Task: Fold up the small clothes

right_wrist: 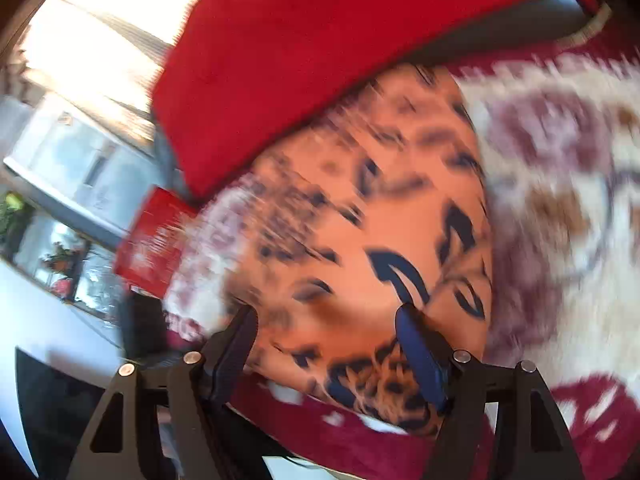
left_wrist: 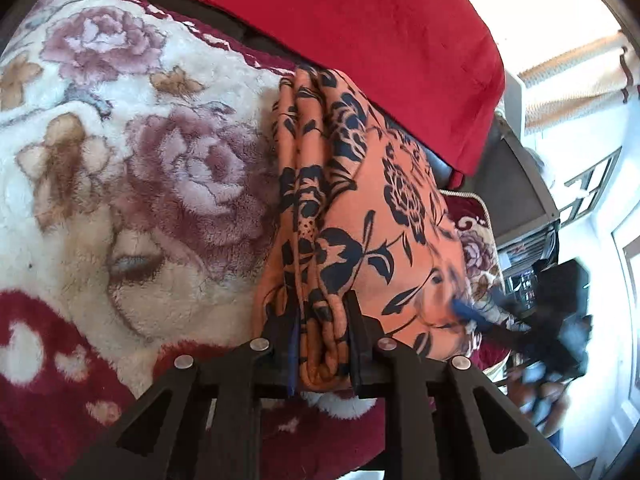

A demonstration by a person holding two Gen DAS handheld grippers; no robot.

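Note:
An orange garment with a black flower print [left_wrist: 360,200] lies folded in layers on a floral blanket [left_wrist: 120,160]. My left gripper [left_wrist: 322,320] is shut on the garment's bunched near edge, with several folds pinched between its fingers. In the left wrist view my right gripper [left_wrist: 480,320] shows blurred at the garment's right edge, blue pad [left_wrist: 470,312] touching the cloth. In the right wrist view, which is blurred, my right gripper [right_wrist: 326,328] is open over the garment [right_wrist: 380,220], its fingers wide apart and nothing held between them.
A red velvet cushion [left_wrist: 340,40] runs along the far side, right behind the garment; it also shows in the right wrist view [right_wrist: 300,60]. Bright windows [left_wrist: 560,40] and furniture [left_wrist: 520,200] stand to the right beyond the blanket's edge.

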